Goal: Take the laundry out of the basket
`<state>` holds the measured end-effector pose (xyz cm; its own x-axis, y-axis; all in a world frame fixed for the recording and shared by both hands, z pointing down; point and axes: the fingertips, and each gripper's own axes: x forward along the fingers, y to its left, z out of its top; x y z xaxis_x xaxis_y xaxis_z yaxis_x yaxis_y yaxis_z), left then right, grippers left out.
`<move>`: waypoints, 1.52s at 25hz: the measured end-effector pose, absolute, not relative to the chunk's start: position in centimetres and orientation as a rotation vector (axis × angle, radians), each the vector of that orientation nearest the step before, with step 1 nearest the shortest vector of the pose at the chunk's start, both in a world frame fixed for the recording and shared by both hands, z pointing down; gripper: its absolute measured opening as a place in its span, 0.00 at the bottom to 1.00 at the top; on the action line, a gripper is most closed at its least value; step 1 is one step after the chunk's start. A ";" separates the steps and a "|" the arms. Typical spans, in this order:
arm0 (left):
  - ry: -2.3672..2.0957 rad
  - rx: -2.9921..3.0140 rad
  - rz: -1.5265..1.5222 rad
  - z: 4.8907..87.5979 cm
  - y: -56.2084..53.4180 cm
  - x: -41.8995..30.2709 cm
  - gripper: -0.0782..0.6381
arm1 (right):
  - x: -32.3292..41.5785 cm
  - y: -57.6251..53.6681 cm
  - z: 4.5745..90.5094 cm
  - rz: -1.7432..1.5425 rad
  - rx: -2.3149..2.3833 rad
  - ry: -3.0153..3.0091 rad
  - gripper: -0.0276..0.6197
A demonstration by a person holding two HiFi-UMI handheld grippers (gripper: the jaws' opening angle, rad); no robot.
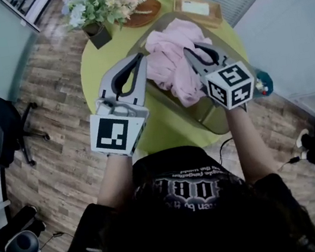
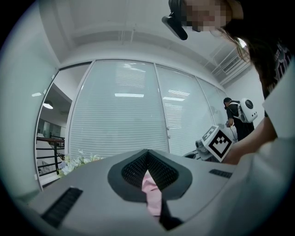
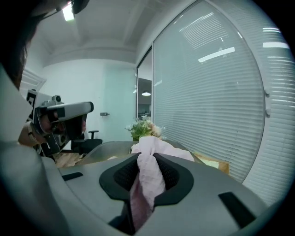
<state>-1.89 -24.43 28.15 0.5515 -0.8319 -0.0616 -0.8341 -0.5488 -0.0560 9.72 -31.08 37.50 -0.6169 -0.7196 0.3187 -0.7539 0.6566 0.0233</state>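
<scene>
Overhead, the lifting-out step is shown in hand. A pink garment (image 1: 171, 59) is seen at the upper centre of the head view, bunched over the grey basket (image 1: 214, 119), which is set on a round green table (image 1: 91, 74). The left gripper (image 1: 142, 60) is closed narrowly on a thin fold at the garment's left edge. The right gripper (image 1: 187, 52) is clamped on a thicker gather at its right. The lower folds are judged to hang inside the basket, so the task is not yet done. Next, both grippers should be raised together until the cloth clears the rim, then carried aside.
</scene>
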 end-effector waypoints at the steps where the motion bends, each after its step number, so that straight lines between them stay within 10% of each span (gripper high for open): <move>1: 1.456 -2.693 0.041 28.1 -24.3 -2.0 0.11 | 9.7 -31.0 36.9 0.160 1.188 -2.589 0.17; 38: 1.664 -2.546 0.062 23.8 -18.9 -6.5 0.11 | 6.1 -25.2 20.6 -0.027 1.131 -2.885 0.16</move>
